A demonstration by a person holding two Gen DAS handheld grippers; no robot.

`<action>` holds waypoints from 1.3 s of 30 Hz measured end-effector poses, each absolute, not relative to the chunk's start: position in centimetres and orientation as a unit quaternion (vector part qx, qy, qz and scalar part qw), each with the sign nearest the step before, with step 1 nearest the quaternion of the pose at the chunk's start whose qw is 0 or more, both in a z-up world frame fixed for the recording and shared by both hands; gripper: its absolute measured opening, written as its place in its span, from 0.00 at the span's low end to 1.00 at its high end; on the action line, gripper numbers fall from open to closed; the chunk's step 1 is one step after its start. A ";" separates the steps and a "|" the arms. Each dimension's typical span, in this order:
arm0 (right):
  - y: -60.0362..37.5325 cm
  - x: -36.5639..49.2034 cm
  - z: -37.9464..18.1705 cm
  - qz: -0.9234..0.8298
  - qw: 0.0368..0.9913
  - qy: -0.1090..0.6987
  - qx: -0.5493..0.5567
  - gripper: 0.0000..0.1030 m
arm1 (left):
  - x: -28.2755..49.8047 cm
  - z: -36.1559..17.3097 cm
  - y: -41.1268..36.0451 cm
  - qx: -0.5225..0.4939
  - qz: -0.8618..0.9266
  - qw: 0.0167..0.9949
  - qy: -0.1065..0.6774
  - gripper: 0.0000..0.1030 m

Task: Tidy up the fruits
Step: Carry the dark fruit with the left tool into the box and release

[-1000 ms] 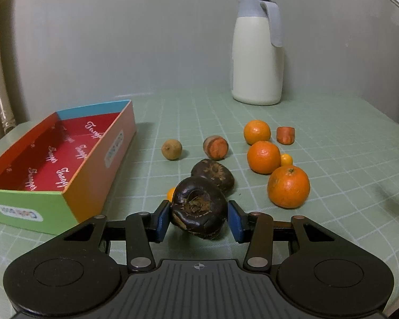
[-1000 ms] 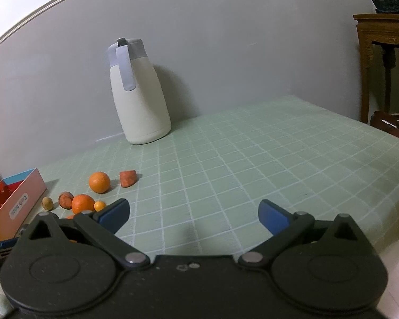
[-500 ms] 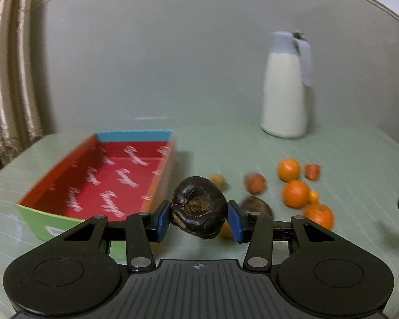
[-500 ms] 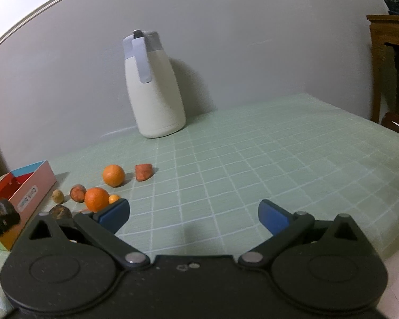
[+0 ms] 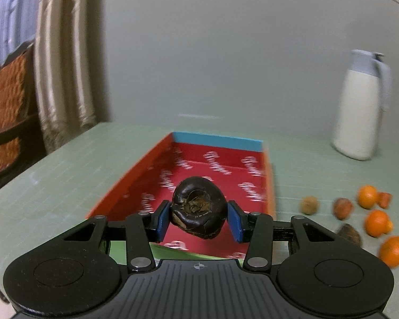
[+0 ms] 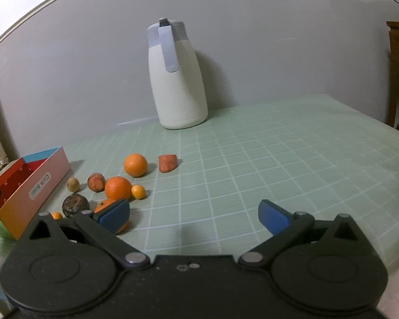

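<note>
Left gripper (image 5: 198,219): matte black body, two round discs at 8 and 4 o'clock, ribbed centre plate with small crosshair mark, silver pivot screws, blue pads (image 5: 162,219) on black link arms. Right gripper (image 6: 194,214): same black build, smooth centre plate, silver screws, blue fingertips (image 6: 114,212).

Red box (image 5: 220,170) with white lettering and a blue far end; pale green checked surface (image 6: 279,159); oranges (image 6: 135,164).
</note>
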State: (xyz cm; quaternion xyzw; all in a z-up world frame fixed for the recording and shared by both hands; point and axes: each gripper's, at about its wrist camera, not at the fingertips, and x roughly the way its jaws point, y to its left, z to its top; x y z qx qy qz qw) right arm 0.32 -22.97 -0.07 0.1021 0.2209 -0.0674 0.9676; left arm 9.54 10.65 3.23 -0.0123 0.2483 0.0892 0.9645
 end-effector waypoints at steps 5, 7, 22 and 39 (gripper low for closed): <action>-22.6 0.6 -0.1 -0.064 0.968 0.225 0.096 1.00 | 11.3 2.2 12.9 -0.034 0.116 0.954 0.276 0.44; -22.5 0.6 -0.1 -0.063 0.967 0.225 0.097 1.00 | 11.6 1.9 13.1 -0.032 0.121 0.951 0.282 0.44; -22.3 0.8 -0.1 -0.058 0.968 0.228 0.089 1.00 | 14.2 1.5 13.2 -0.006 0.170 0.933 0.317 0.45; -22.6 0.6 0.0 -0.059 0.968 0.225 0.092 1.00 | 12.3 3.4 13.7 -0.025 0.184 0.941 0.282 0.62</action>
